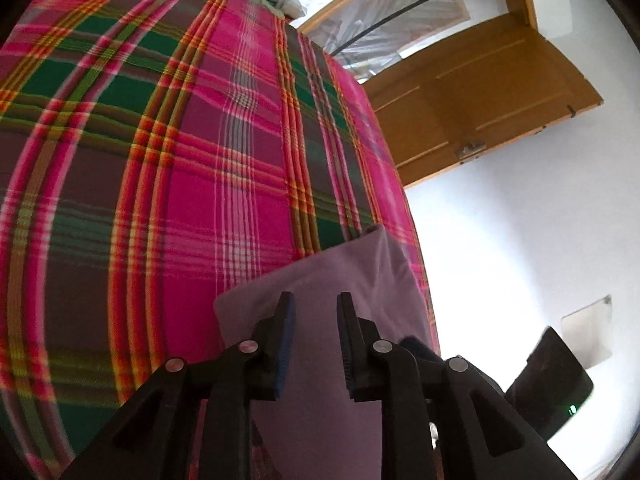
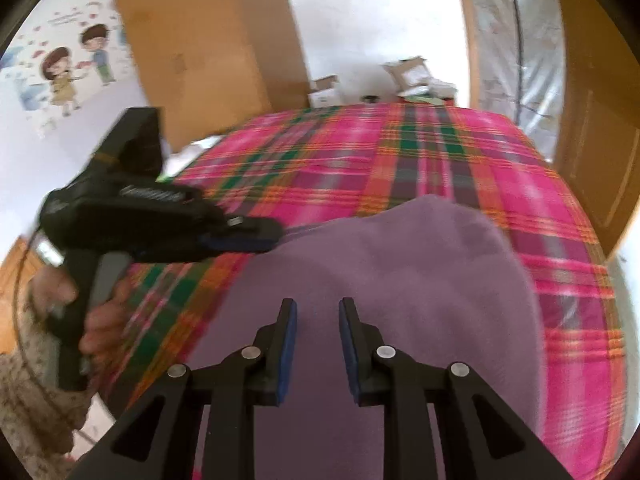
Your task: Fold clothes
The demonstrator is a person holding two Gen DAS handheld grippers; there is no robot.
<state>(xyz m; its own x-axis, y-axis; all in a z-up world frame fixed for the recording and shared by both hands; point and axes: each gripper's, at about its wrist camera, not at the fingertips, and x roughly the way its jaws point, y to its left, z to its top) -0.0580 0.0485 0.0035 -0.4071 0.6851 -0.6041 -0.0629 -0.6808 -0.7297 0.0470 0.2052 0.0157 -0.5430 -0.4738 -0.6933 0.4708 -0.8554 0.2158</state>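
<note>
Left claw (image 2: 256,236), w/ a hand (image 2: 100,320) on its grip, sits at the left edge of the purple garment (image 2: 380,280), jaws narrow, nothing pinched. Garment lies on the plaid bed (image 2: 440,152). Right claw (image 2: 318,308) hovers over it, narrow gap, pads clear of cloth.

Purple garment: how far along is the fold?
Done: the soft purple fleece garment lies on the pink-and-green plaid bedspread, apparently doubled over, one straight edge showing. In hand: nothing gripped; left tongs and right tongs stand open above it. Left: any further folds; final shape unclear.
</note>
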